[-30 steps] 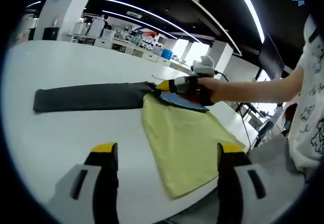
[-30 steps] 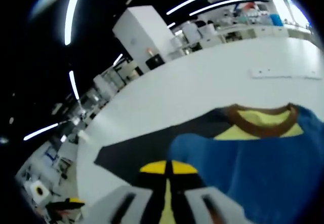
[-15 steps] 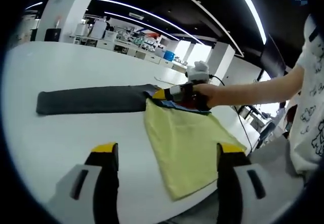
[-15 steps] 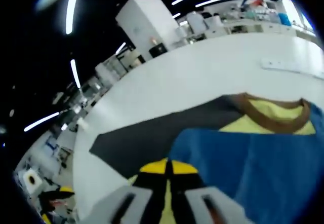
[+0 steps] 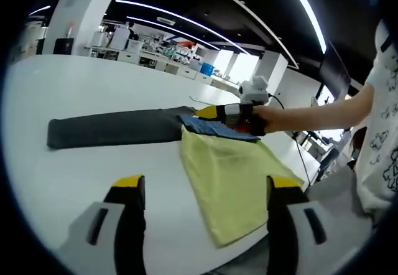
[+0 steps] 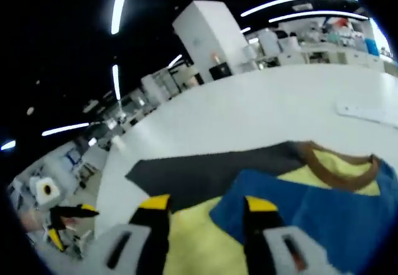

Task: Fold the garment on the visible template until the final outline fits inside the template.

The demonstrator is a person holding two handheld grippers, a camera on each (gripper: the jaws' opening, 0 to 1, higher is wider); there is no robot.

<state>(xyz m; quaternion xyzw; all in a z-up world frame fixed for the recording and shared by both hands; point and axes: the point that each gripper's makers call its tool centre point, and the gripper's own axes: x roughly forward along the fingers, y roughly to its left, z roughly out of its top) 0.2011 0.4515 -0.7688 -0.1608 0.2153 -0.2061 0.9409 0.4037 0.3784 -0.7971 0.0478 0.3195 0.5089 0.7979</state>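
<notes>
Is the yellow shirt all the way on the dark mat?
No, most of the yellow shirt lies on the white table, beside the dark mat.

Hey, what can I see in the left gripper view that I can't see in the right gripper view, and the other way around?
The left gripper view alone gives the person's arm reaching over the table, the printed white shirt, and the yellow garment's lower end near the table edge. The right gripper view alone gives the garment's brown collar and a white pillar behind the table. Both share the white table, the dark grey template, the blue part of the garment and the right hand-held gripper, its jaws open.
</notes>
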